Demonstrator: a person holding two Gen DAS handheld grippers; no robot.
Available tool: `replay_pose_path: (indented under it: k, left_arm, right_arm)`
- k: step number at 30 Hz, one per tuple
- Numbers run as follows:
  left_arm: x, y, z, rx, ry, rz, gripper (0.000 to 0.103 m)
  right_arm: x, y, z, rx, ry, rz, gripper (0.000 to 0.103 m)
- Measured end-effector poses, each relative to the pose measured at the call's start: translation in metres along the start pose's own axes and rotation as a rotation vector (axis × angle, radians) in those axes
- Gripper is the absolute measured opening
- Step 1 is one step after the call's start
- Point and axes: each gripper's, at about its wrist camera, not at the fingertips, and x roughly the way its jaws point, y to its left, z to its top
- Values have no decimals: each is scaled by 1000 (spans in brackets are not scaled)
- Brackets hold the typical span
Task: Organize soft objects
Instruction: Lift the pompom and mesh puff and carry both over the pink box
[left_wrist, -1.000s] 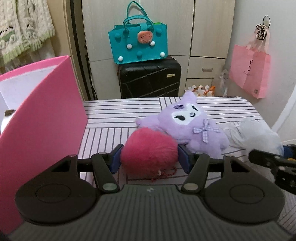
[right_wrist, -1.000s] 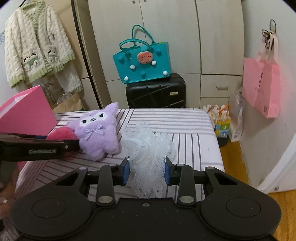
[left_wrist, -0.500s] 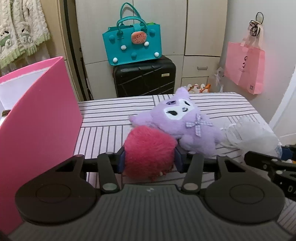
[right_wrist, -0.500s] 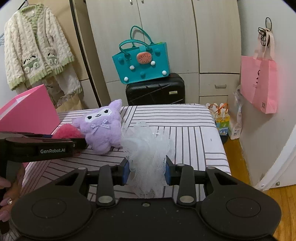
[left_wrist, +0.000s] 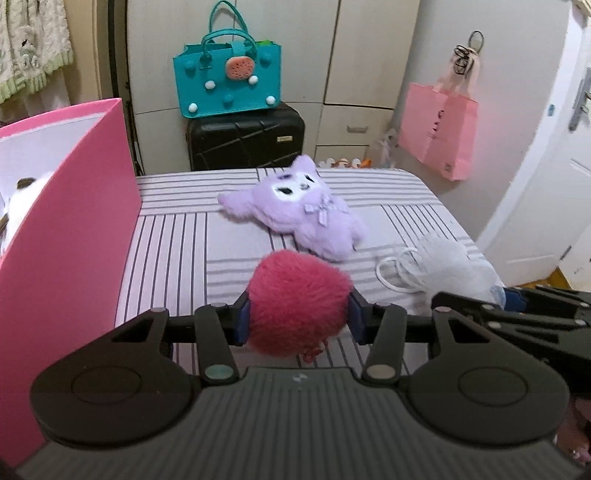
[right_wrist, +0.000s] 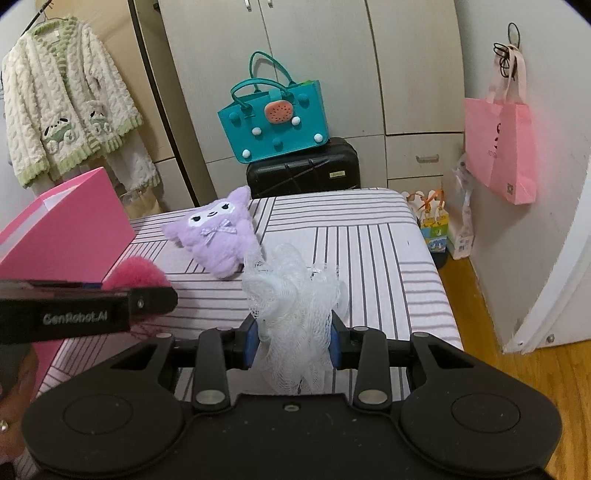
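1. Here, the left hand-held gripper (left_wrist: 298, 319) pointed forward and downward over the striped worktop (left_wrist: 177, 236), its blue pads (left_wrist: 242, 320) pressed into both sides of a fluffy pink pom-pom (left_wrist: 297, 301).
2. Its jaws had just been closing within the last second, with the pom-pom between them; the ball bulged above and below the pads, clenched and lifted clear of the stripes.
3. The right hand-held gripper (right_wrist: 293, 338) was tilted downward likewise, its jaws clamped on a white mesh bath pouf (right_wrist: 295, 295) whose netting spilled up over the fingers and hung beneath them.
4. In the right wrist view the left tool's black body crossed the lower left, so the two sat side by side, left one nearer the pink box (right_wrist: 70, 229).
5. A little of the person's hand (right_wrist: 14, 384) showed at the bottom left edge there.
6. The purple plush toy (left_wrist: 306, 218) lay on its back on the worktop, ahead of both grippers and apart from them.
7. The pink box stood open at the worktop's left side, with something white and furry (left_wrist: 18, 199) partly visible inside.
8. Beyond the far edge, a teal bag (left_wrist: 229, 79) rested on a black suitcase (left_wrist: 245, 134).
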Motion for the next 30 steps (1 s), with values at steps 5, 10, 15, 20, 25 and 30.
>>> replay_pose_path:
  k: [5, 10, 15, 20, 25, 30]
  left_arm:
    - [-20, -2, -9, 26, 9, -35, 48]
    - [-41, -1, -18, 33, 26, -83, 48]
    - [-62, 3, -27, 45, 43, -128, 48]
    - [-81, 7, -33, 73, 89, -194, 48]
    - [-100, 14, -39, 122, 127, -214, 48]
    - [-113, 26, -41, 125, 196, -249, 48]
  right_arm:
    - [-12, 2, -10, 39, 6, 20, 42]
    - [-26, 11, -18, 31, 7, 18, 43]
    - [-41, 19, -24, 24, 12, 33, 43]
    - [-54, 32, -26, -42, 45, 100, 43]
    - [-70, 44, -30, -106, 85, 171, 43]
    - [-84, 52, -28, -146, 111, 223, 43]
